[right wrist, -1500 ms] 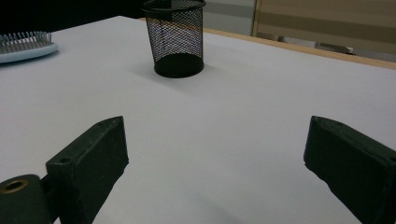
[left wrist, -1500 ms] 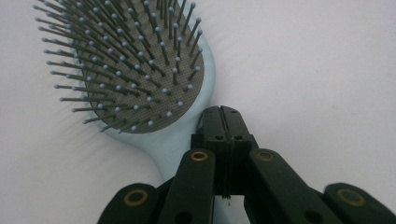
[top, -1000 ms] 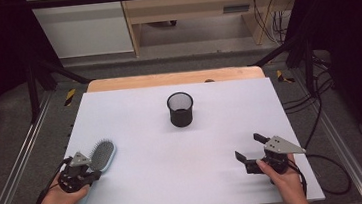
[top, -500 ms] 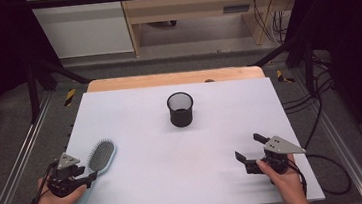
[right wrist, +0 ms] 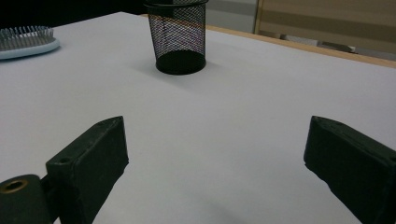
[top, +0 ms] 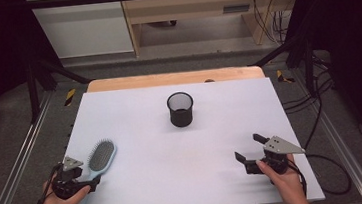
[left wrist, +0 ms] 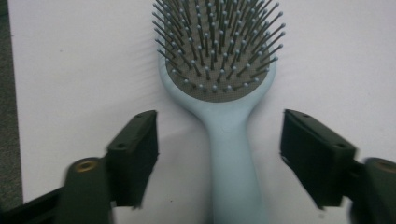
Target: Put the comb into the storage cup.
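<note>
A matte white desk (top: 137, 136) stands over grey floor. At seven o'clock, a pale-blue bristled hairbrush (top: 100, 157) lies flat between the left gripper's (left wrist: 219, 154) just-opened jaws, untouched. The right gripper (top: 251, 147) gapes wide. A black mesh cup (top: 180, 109) stands centrally.

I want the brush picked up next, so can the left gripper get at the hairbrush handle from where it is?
Probably yes: the left gripper has just been opening, and its jaws straddle the hairbrush handle without touching it.
</note>
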The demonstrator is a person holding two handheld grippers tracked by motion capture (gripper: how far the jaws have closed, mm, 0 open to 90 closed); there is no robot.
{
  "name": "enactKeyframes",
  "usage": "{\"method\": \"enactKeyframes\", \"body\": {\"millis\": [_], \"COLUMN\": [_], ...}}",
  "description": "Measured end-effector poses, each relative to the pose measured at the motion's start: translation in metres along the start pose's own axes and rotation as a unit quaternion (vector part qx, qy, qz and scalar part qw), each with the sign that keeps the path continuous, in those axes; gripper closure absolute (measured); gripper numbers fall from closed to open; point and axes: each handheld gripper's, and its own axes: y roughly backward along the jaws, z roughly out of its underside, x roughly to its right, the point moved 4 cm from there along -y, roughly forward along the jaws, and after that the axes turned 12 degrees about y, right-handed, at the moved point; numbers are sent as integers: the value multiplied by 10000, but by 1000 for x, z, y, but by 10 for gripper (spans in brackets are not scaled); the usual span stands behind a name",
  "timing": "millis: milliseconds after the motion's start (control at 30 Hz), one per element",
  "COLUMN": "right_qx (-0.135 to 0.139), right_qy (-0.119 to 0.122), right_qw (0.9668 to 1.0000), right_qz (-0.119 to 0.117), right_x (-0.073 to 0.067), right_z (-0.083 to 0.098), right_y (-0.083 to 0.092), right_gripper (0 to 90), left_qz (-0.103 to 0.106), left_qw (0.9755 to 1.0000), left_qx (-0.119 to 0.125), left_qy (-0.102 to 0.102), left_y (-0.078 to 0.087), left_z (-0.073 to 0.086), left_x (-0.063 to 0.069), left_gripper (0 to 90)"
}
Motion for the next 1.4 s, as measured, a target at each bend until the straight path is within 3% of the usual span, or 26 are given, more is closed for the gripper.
{"method": "enactKeyframes", "body": {"millis": [100,333,700,1167,1400], "right_qx": [-4,-20,-33,-40,-29], "right_qy": [9,19,60,66,60], "right_qw": [10000,10000,10000,10000,10000], "right_qz": [3,-15,-20,-16,-16], "right_x": [0,-1,-1,-1,-2], "right_z": [0,0,0,0,0], "right_y": [0,-1,-1,-2,-2], "right_gripper": [63,63,64,64,64], "left_qz": [72,186,149,188,225], "left_qw": [10000,9997,9998,9993,9976], "left_qx": [-47,-168,-130,-3,382], "left_qy": [20,36,-45,-319,-523], "left_y": [-1,-7,-7,-7,0], "left_z": [1,5,6,3,-11], "left_x": [0,1,-2,-1,8], "left_gripper": [450,570,685,694,694]}}
